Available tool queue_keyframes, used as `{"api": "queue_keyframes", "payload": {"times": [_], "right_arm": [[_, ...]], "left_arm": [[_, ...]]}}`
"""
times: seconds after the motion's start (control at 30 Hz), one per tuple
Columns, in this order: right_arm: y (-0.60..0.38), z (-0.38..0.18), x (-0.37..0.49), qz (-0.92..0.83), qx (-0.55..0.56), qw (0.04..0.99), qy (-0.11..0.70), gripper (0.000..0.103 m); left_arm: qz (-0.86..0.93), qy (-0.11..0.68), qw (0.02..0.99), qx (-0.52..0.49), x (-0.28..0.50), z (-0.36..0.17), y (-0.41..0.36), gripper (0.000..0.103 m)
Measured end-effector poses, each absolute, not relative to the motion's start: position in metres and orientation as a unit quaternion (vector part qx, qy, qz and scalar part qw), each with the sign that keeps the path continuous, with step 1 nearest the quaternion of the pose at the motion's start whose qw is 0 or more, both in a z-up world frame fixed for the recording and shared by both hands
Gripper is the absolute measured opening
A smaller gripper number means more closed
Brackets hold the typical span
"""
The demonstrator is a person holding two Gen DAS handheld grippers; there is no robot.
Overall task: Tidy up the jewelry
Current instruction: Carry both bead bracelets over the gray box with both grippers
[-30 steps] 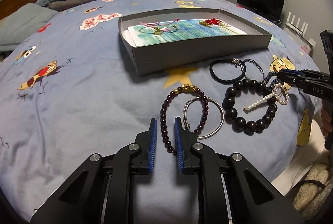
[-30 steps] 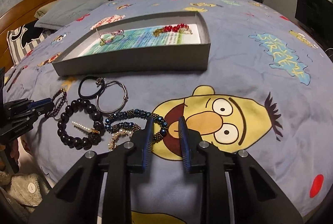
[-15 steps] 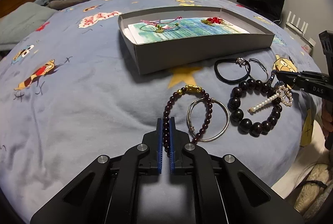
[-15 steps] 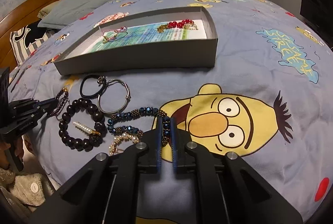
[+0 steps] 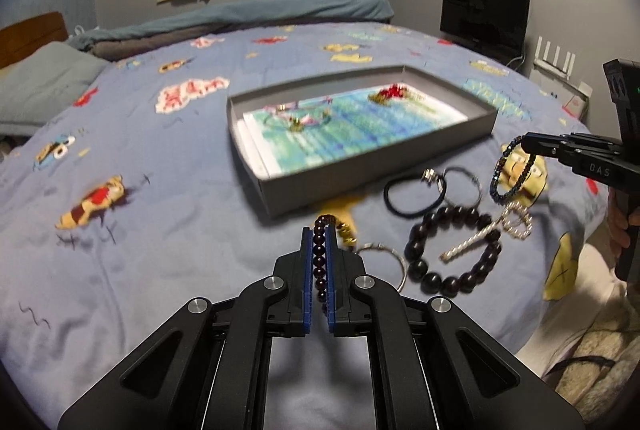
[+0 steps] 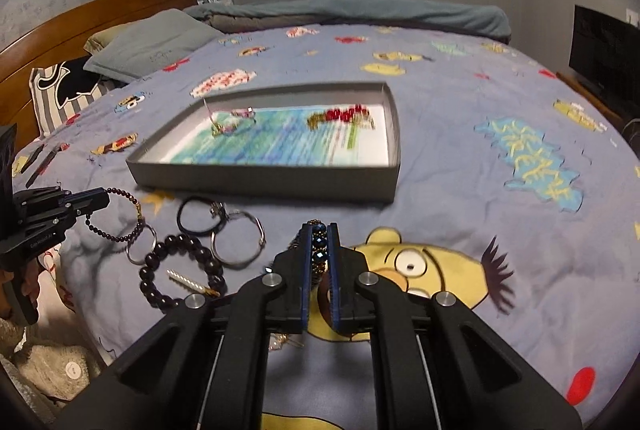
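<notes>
My left gripper (image 5: 319, 232) is shut on a dark red bead bracelet (image 5: 320, 254) and holds it lifted off the bed; it hangs from the gripper in the right wrist view (image 6: 120, 214). My right gripper (image 6: 319, 230) is shut on a blue bead bracelet (image 6: 319, 244), which dangles from its tip in the left wrist view (image 5: 514, 170). A grey shallow box (image 5: 360, 170) lies ahead with a pink cord bracelet (image 5: 296, 118) and a red bead piece (image 5: 390, 94) inside.
On the bedspread lie a big black bead bracelet (image 5: 452, 250), a pearl piece (image 5: 496, 230), a silver bangle (image 5: 384, 258), a black hair tie (image 5: 412, 194) and a thin ring bracelet (image 5: 460, 182). The bed edge (image 5: 560, 310) drops off at the right. A pillow (image 6: 148, 42) lies far left.
Both grippers closed on their bracelets and have lifted them off the bed, moving up and toward the box.
</notes>
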State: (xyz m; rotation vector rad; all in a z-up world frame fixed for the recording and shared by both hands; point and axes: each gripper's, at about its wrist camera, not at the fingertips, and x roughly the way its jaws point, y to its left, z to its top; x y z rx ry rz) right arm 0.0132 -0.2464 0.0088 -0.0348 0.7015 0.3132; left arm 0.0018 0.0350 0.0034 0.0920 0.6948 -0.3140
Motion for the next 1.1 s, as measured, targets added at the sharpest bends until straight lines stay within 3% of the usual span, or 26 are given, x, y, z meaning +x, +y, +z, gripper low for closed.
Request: {"api": "queue_keyframes", "payload": {"times": [0.73,1.1], "right_arm": [[-0.254,0.083,0.053,0.126,-0.043,0.956,0.26,0.007],[-0.215,0.082,0.093,0.157,-0.047,0.947,0.276,0.007]], "left_arm": [[-0.139,0.291,0.946,0.024,0.04,0.074,0.045,0.006],[-0.143,0.305,0.941,0.024,0.086,0.074,0.018,0.006]]}}
